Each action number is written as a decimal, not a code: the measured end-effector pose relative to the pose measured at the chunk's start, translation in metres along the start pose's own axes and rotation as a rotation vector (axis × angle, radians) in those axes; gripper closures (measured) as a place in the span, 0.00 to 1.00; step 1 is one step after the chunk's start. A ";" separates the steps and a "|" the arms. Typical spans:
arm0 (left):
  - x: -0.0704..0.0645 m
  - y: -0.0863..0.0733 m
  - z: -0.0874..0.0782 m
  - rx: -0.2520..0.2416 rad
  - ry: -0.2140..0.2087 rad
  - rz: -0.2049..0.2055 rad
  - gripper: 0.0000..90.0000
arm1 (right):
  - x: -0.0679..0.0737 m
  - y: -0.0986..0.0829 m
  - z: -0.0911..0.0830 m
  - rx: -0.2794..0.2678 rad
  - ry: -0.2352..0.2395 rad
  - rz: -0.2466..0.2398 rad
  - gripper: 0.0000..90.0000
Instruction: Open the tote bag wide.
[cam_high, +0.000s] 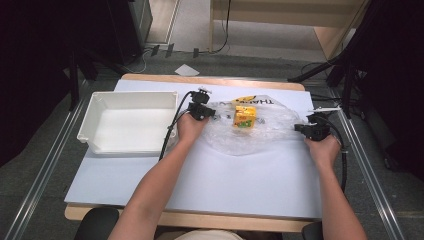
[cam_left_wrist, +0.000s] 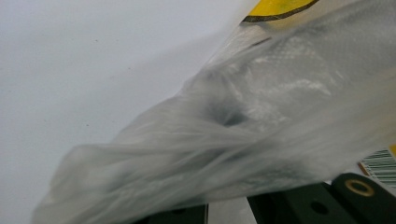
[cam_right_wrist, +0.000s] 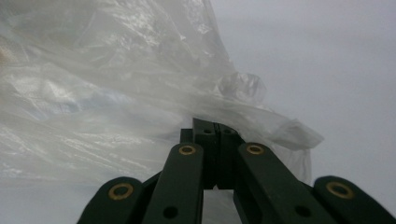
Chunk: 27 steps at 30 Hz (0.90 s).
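Crumpled and clear, the bag (cam_high: 250, 131) lay stretched between both grippers' jaws, each pair clamped on an edge, a yellow carton (cam_high: 245, 116) inside.

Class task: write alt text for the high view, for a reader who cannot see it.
A person's two black tongs, left and right, grip opposite edges of a clear crinkled plastic bag holding a small yellow carton on a pale table; a white plastic bin sits left.

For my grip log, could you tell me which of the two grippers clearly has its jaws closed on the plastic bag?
The right gripper: its jaws meet on the plastic bag edge. The left gripper has bag film draped over its jaws.
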<state>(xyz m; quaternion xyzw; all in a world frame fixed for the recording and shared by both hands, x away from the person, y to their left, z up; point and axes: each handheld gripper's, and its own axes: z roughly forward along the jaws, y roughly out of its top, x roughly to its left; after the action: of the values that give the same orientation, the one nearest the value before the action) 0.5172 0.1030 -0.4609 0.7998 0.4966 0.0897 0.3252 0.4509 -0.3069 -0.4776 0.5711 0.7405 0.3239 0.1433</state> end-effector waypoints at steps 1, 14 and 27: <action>-0.001 0.000 0.001 -0.006 0.001 0.005 0.99 | -0.001 -0.001 0.000 -0.003 0.001 0.000 1.00; 0.000 -0.001 0.006 -0.045 -0.033 -0.010 0.99 | -0.008 -0.009 -0.008 -0.011 0.001 0.014 1.00; 0.006 0.001 0.008 -0.080 0.006 -0.056 1.00 | -0.011 -0.013 -0.008 -0.031 0.010 0.013 1.00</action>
<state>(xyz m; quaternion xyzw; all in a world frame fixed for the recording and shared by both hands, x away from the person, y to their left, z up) 0.5250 0.1046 -0.4679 0.7717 0.5158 0.1028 0.3576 0.4398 -0.3216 -0.4814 0.5718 0.7325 0.3391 0.1464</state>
